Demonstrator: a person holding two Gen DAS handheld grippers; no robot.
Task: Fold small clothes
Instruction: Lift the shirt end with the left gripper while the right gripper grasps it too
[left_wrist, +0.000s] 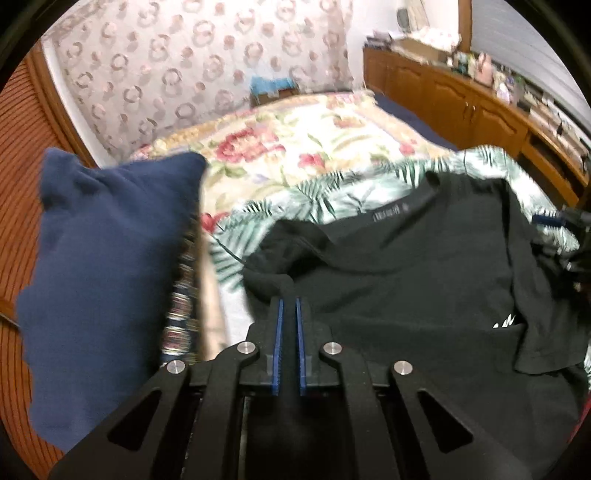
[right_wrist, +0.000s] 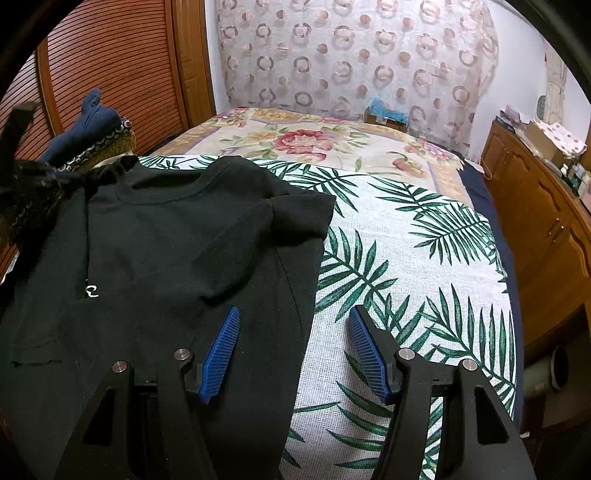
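Observation:
A black T-shirt (left_wrist: 424, 280) lies on a white palm-leaf cloth (left_wrist: 332, 199) on the bed, its right sleeve folded in over the body. My left gripper (left_wrist: 289, 301) is shut on the shirt's left sleeve edge, the cloth pinched between its blue pads. In the right wrist view the same shirt (right_wrist: 166, 258) lies at the left, neck away from me. My right gripper (right_wrist: 293, 314) is open and empty, straddling the shirt's right folded edge just above the palm-leaf cloth (right_wrist: 424, 258).
A navy blue cushion (left_wrist: 107, 266) stands close at the left on patterned pillows. A floral bedspread (left_wrist: 295, 140) covers the far bed. Wooden cabinets (right_wrist: 546, 229) line the right side, a slatted wooden door (right_wrist: 110, 66) the left. A patterned curtain (right_wrist: 351, 55) hangs behind.

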